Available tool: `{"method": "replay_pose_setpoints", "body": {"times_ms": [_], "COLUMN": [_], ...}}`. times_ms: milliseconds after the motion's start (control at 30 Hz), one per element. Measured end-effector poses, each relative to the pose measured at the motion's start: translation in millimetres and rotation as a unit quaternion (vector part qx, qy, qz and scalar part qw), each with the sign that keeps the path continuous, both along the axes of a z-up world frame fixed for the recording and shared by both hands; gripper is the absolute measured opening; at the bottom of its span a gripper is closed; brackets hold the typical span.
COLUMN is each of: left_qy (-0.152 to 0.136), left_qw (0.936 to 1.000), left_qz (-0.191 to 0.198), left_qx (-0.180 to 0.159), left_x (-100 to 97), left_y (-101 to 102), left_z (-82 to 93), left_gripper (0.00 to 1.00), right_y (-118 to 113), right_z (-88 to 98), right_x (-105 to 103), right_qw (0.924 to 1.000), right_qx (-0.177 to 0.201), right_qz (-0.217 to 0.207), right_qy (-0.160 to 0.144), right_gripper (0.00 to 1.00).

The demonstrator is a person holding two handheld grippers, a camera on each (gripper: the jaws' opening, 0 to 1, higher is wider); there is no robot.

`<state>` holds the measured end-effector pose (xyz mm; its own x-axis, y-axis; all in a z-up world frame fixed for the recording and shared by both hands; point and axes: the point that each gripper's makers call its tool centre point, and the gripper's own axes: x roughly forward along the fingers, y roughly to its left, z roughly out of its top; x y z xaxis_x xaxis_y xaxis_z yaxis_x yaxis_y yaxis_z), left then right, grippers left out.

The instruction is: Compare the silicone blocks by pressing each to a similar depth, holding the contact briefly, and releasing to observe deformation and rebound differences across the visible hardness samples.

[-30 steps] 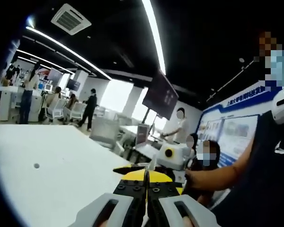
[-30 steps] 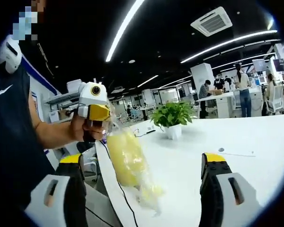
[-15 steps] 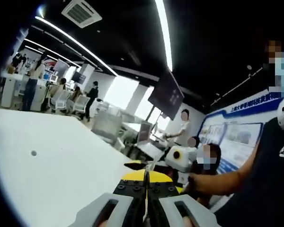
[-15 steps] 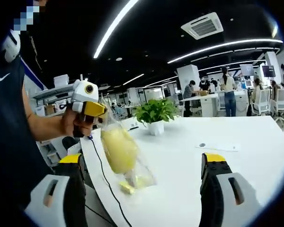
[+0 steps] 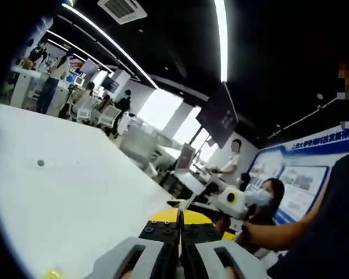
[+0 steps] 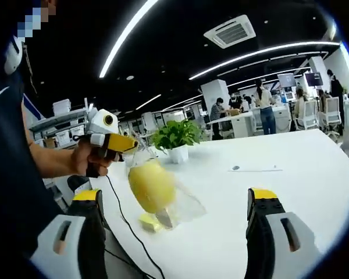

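Pinching the top of a clear bag [image 6: 163, 197] of yellow silicone blocks [image 6: 151, 186], the left gripper [image 6: 131, 145] is dangling it directly below its closed jaws, touching the white table [image 6: 267, 192]. The right gripper [image 6: 177, 218] is sitting spread wide, the bag ahead between its jaws.

1. Left gripper [image 5: 180, 229]: jaws pressed together, yellow-tipped, rising from the bottom centre; what they pinch cannot be made out.
2. White table [image 5: 64, 192] spreads left, with a small dark dot [image 5: 41, 163] on it.
3. Small yellow piece [image 5: 52, 274] lies at the table's lower edge.
4. Right gripper [image 5: 235, 199] enters from the right, held by a hand [image 5: 248, 232].
5. Dark hanging monitor [image 5: 223, 114] overhead; people seated and standing behind.
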<state>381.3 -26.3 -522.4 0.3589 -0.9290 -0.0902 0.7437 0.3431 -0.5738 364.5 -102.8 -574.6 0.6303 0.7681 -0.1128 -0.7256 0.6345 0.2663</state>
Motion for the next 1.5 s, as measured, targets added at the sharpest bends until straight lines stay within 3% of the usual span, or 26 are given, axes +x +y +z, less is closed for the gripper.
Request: {"method": "replay_pose_setpoints", "body": {"times_ms": [233,567,700,833,967,1133,1300,1433,1500], "left_qy": [0.046,0.131,0.15,0.17,0.177,0.163,0.166,0.179,0.184], "left_qw": [0.9989,0.9911,0.9881,0.9847,0.9821,0.9796,0.9753,0.9694,0.9645], "left_qz": [-0.007,0.002,0.012,0.029,0.056,0.093,0.115,0.135,0.147], "left_qx": [0.0,0.02,0.035,0.027,0.033,0.074,0.09,0.099,0.119], "left_x": [3.2,6.5,10.6,21.8,38.9,61.4,74.0,82.3,84.1], "left_y": [-12.3,-16.9,-15.6,-8.4,0.7,15.3,22.7,26.4,28.1], "left_z": [-35.4,-107.4,-127.4,-138.6,-148.8,-165.1,-180.7,-196.1,-205.2], "left_gripper": [0.0,0.0,0.0,0.0,0.0,0.0,0.0,0.0,0.0], "right_y": [-12.9,-18.9,-18.4,-16.0,-16.8,-22.9,-26.3,-29.6,-30.7], "right_z": [-9.2,-8.6,-13.6,-15.1,-15.1,-13.8,-18.3,-21.6,-23.2], "right_x": [-5.9,-7.0,-8.9,-11.6,-12.7,-10.9,-11.3,-13.1,-13.8], "right_qw": [0.9998,0.9995,0.9994,0.9993,0.9994,0.9993,0.999,0.9988,0.9987], "right_qx": [-0.008,0.004,0.002,0.002,0.0,-0.003,-0.011,-0.011,-0.01], "right_qz": [-0.013,-0.019,-0.017,-0.015,-0.015,-0.022,-0.026,-0.029,-0.032], "right_qy": [0.015,0.024,0.029,0.033,0.032,0.029,0.033,0.037,0.04], "right_gripper": [0.96,0.96,0.96,0.96,0.96,0.96,0.96,0.96,0.96]}}
